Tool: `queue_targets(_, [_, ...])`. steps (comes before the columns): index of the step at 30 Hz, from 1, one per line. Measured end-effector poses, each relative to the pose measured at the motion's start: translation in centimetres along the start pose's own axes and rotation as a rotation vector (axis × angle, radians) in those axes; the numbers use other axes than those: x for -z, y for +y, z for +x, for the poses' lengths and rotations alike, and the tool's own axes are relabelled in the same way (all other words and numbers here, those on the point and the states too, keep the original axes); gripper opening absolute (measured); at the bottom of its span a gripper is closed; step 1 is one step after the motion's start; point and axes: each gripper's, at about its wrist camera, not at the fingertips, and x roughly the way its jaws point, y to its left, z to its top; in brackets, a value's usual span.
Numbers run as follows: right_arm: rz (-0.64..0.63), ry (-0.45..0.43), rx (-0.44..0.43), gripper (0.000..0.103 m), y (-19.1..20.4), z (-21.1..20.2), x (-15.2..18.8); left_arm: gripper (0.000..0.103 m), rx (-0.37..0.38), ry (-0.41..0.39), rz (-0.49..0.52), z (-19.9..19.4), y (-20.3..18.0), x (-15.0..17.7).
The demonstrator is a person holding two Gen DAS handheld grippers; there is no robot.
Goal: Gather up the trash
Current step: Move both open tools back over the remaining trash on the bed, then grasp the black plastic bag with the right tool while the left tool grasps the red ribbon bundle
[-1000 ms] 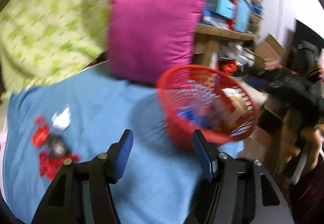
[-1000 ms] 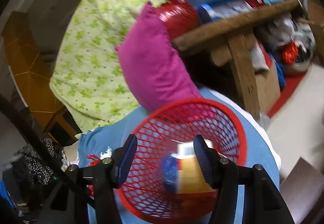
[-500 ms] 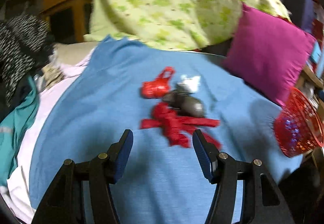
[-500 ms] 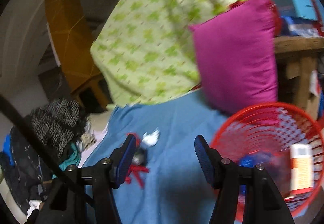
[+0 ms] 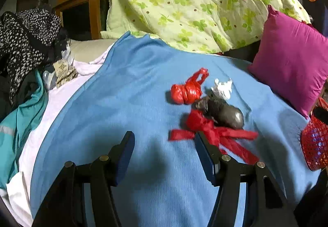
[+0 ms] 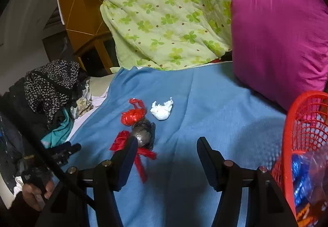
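Note:
A small pile of trash lies on the blue blanket: a knotted red plastic bag, a crumpled white tissue, a dark grey bundle and a torn red plastic strip. My left gripper stands open just short of the pile, with its right finger at the red strip and nothing between the fingers. My right gripper is open over bare blanket, and the same pile, led by the dark bundle, lies ahead to its left. The red mesh basket holds several wrappers at the right.
A magenta pillow and a green clover-print quilt stand behind the pile. Heaped clothes crowd the left side of the bed. A hand holds the other gripper at the lower left of the right wrist view.
Both views swung left, away from the red basket and toward the trash pile. The basket slid to the right edge, and the pile now lies nearer to my left gripper.

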Motion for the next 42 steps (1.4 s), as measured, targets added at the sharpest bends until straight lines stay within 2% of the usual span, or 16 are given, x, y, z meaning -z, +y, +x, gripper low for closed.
queue_targets(4, [0.043,0.056,0.015,0.064,-1.3,1.8,0.7,0.062,-0.009,-0.035,0.015,1.5,-0.5,0.4])
queue_targets(7, [0.04,0.063,0.013,0.064,-1.4,2.1,0.8,0.062,-0.018,0.009,0.038,2.9,-1.2,1.1])
queue_targets(15, [0.038,0.104,0.002,0.064,-0.5,3.9,1.2,0.062,0.022,-0.013,0.147,2.7,-3.7,1.4])
queue_targets(26, [0.004,0.154,0.001,0.064,1.3,6.8,1.0,0.062,0.034,-0.006,0.127,2.6,-3.1,1.1])
queue_targets(35, [-0.042,0.175,-0.096,0.064,3.5,11.5,-1.5,0.062,-0.002,0.013,0.123,3.8,-2.7,1.0])
queue_targets(42, [-0.014,0.255,-0.189,0.064,4.2,17.2,-2.3,0.062,-0.024,0.046,0.121,4.9,-2.3,1.1])
